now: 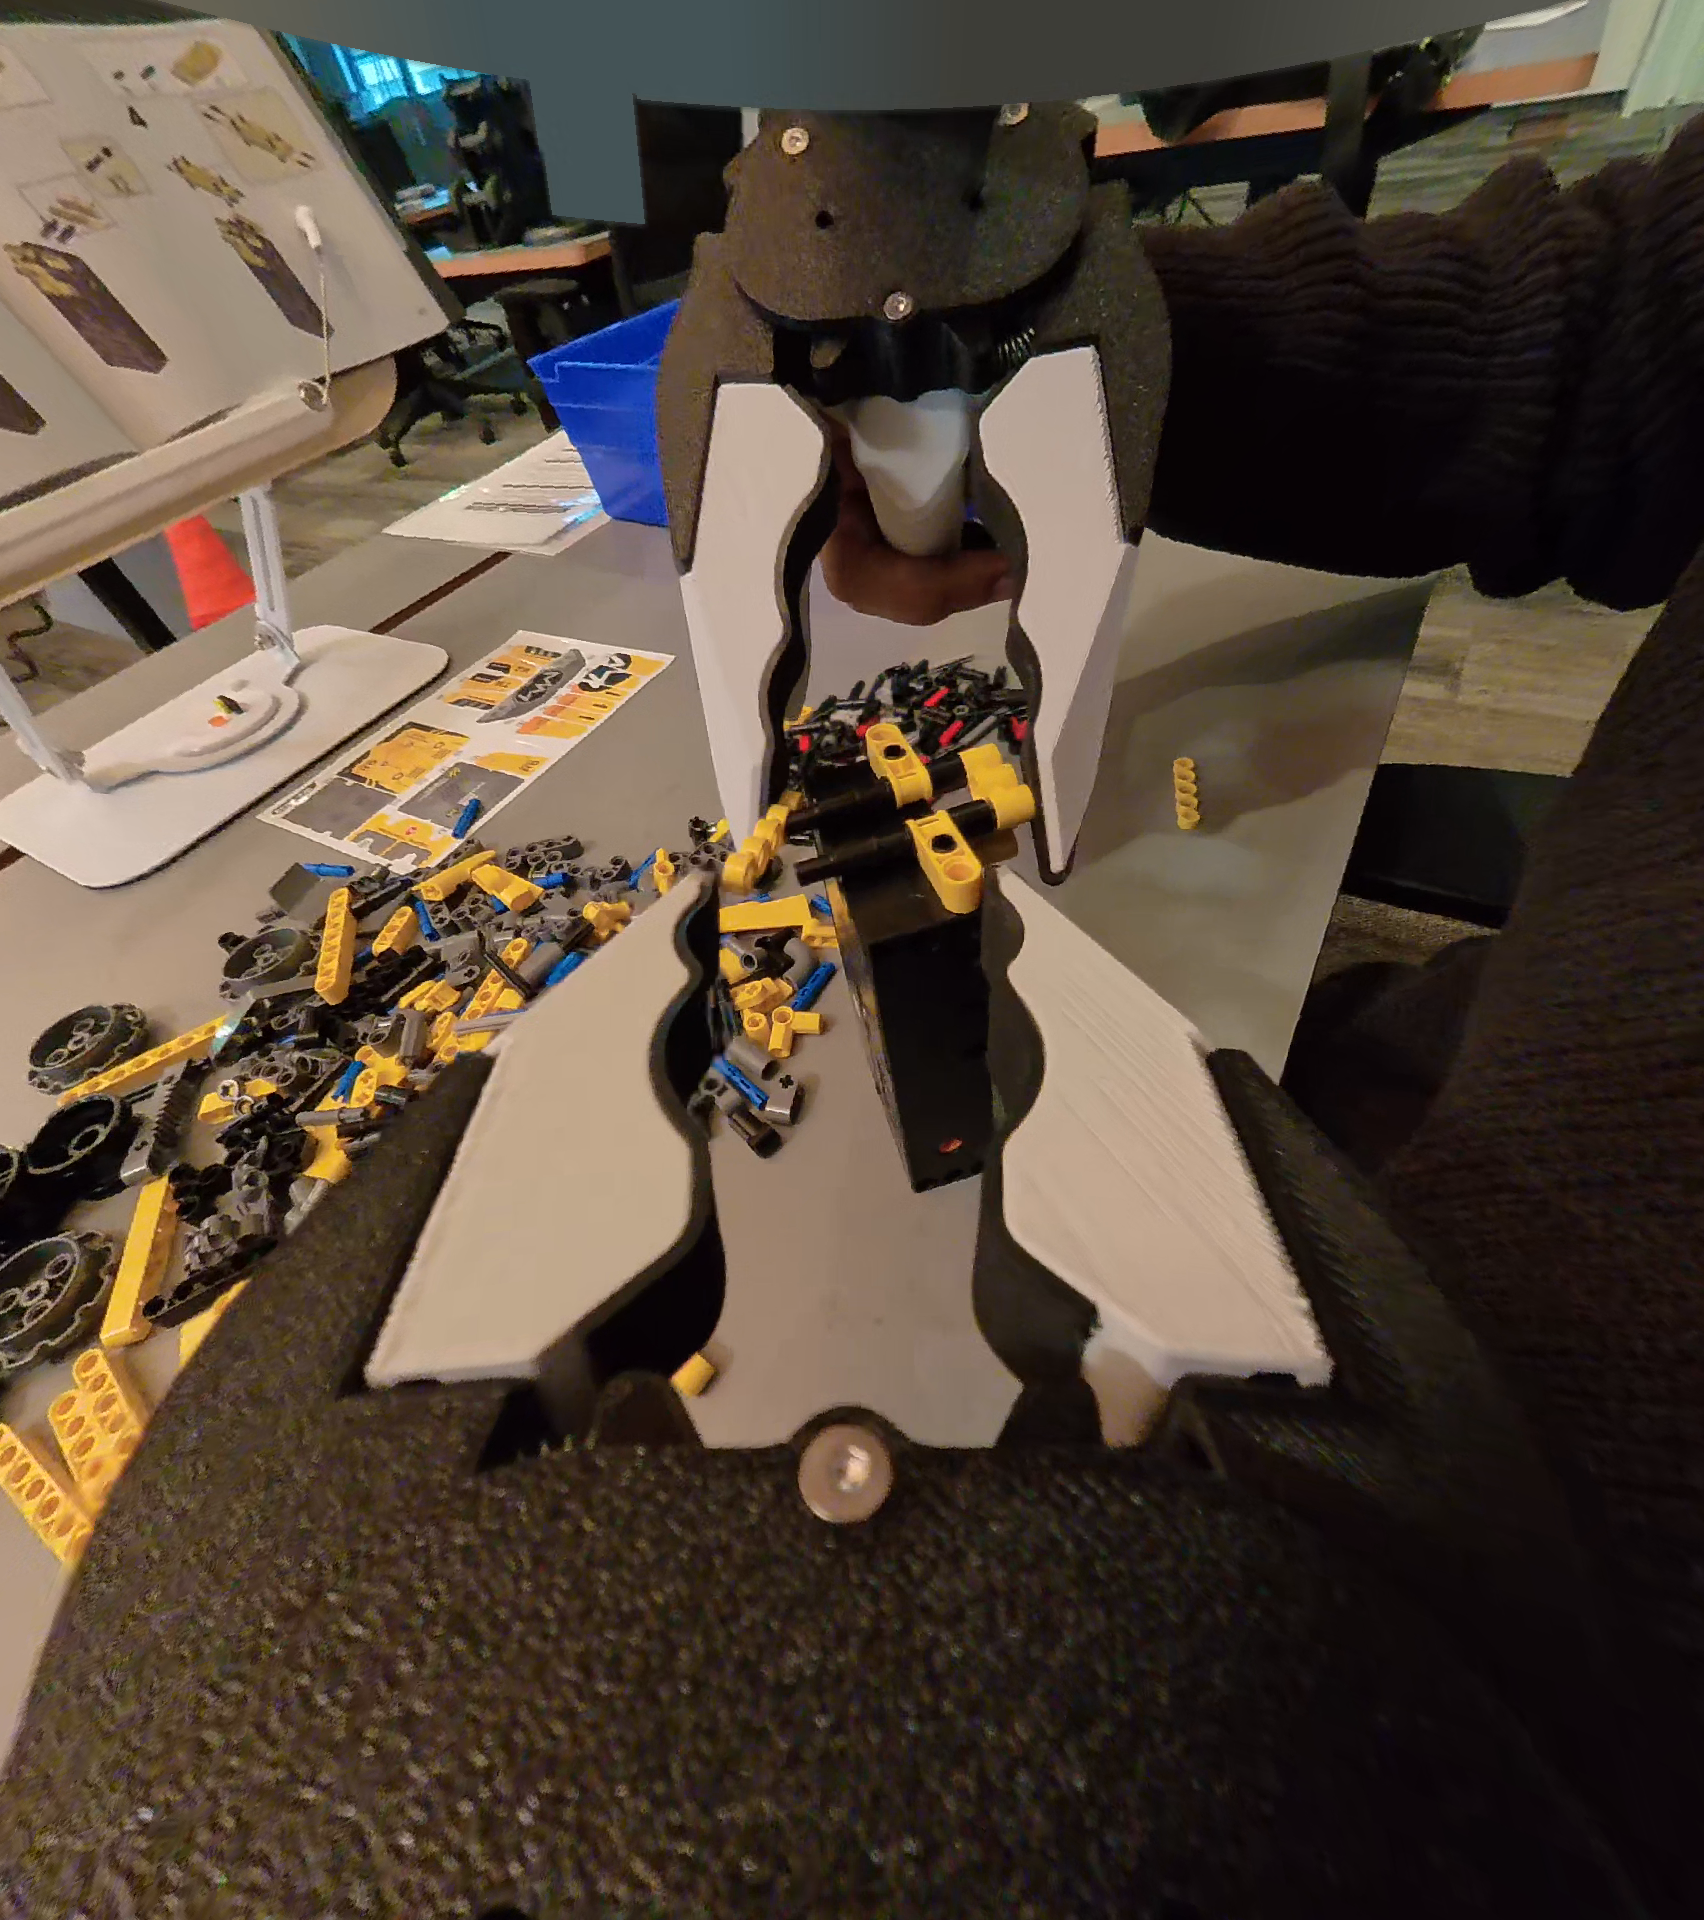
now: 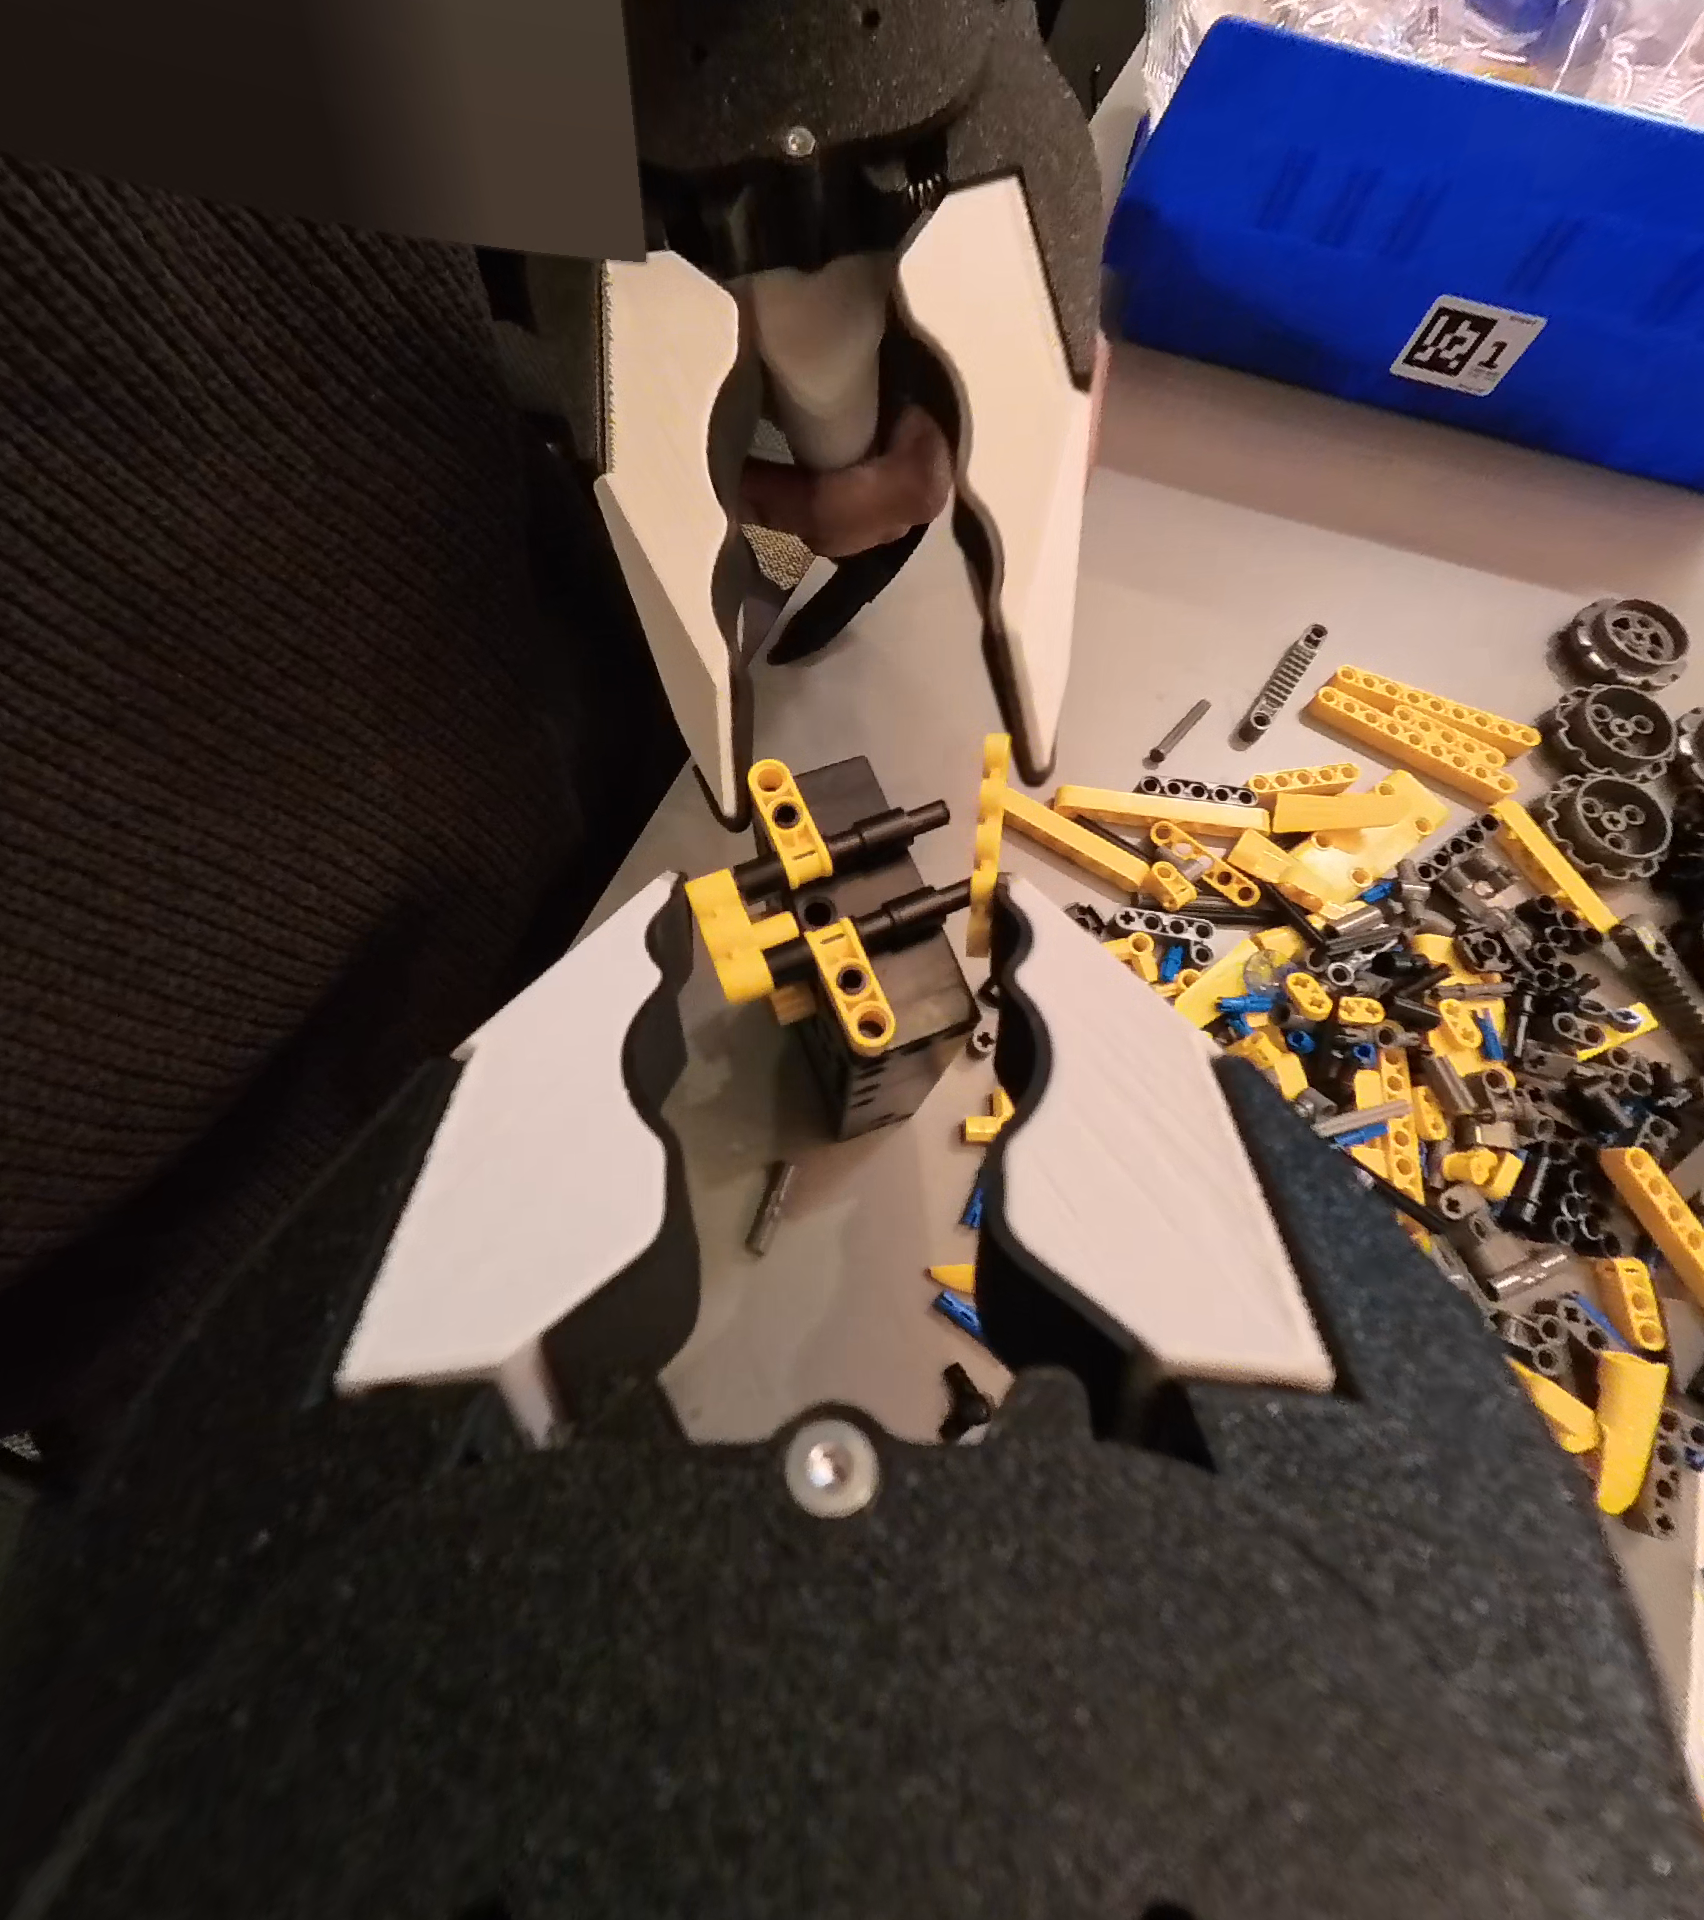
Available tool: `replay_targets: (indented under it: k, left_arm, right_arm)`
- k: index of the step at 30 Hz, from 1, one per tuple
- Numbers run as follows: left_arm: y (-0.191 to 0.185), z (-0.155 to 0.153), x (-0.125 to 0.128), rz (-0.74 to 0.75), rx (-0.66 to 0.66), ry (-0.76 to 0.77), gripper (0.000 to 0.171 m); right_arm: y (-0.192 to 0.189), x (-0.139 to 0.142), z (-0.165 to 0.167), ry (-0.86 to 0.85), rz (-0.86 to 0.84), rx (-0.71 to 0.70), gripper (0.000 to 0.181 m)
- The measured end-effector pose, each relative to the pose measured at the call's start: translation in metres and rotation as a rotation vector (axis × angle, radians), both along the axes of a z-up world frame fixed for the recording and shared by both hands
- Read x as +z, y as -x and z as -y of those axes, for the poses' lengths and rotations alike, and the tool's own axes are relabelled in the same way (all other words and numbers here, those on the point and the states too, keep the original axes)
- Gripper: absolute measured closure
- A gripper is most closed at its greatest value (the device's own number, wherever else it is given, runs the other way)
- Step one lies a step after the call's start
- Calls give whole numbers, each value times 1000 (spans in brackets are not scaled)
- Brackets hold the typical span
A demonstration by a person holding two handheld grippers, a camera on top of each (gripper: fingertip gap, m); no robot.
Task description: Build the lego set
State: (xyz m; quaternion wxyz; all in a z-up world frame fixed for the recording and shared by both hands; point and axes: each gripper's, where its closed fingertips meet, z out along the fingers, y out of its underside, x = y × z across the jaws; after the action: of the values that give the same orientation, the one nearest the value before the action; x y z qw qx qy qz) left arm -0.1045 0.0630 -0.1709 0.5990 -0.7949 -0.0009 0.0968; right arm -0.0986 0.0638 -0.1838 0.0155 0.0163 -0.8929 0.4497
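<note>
The tabletop (image 1: 1243,727) carries a wide pile (image 2: 1450,1039) of loose parts. At its edge stands a black block (image 2: 889,1039), topped with yellow connectors (image 2: 796,914) on black pins. Left gripper (image 1: 848,888) and right gripper (image 2: 840,894) straddle it from opposite sides, fingers spread, gripping nothing. A yellow beam (image 2: 988,831) stands upright just beside their tips.

Rough, grainy black gripper bodies (image 1: 827,1662) carry smooth matt white finger plates (image 1: 557,1174). Glossy yellow and black plastic bricks (image 1: 432,997) lie on a smooth matt grey table (image 1: 1243,862). At right, a dark ribbed knit sleeve (image 1: 1554,416).
</note>
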Motion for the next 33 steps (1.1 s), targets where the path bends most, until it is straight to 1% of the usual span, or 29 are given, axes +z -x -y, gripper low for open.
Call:
replay_targets:
  k: [6,8,10,17,21,24,31,33]
  left_arm:
    - [2,0,4,-122,29,4,116]
    - [-3,-1,-1,-145,-1,31,116]
    - [-2,-2,-5,-159,3,59,116]
    - [-1,-2,4,-153,-9,25,116]
    - [-4,-2,-5,-156,-37,71,116]
    - [-4,-2,-5,-159,-41,70,116]
    - [-7,-2,-6,-130,-57,69,129]
    - [-7,-2,-6,-133,-54,71,129]
  right_arm:
    - [0,0,-1,5,4,-10,125]
    - [0,0,-1,2,5,-9,125]
    - [0,0,-1,-1,6,-6,125]
    - [0,0,-1,-8,9,-8,125]
    - [0,0,-1,-7,14,-5,124]
    - [-1,0,-1,-9,17,-2,124]
    - [1,0,-1,2,13,-20,120]
    - [1,0,-1,5,14,-19,120]
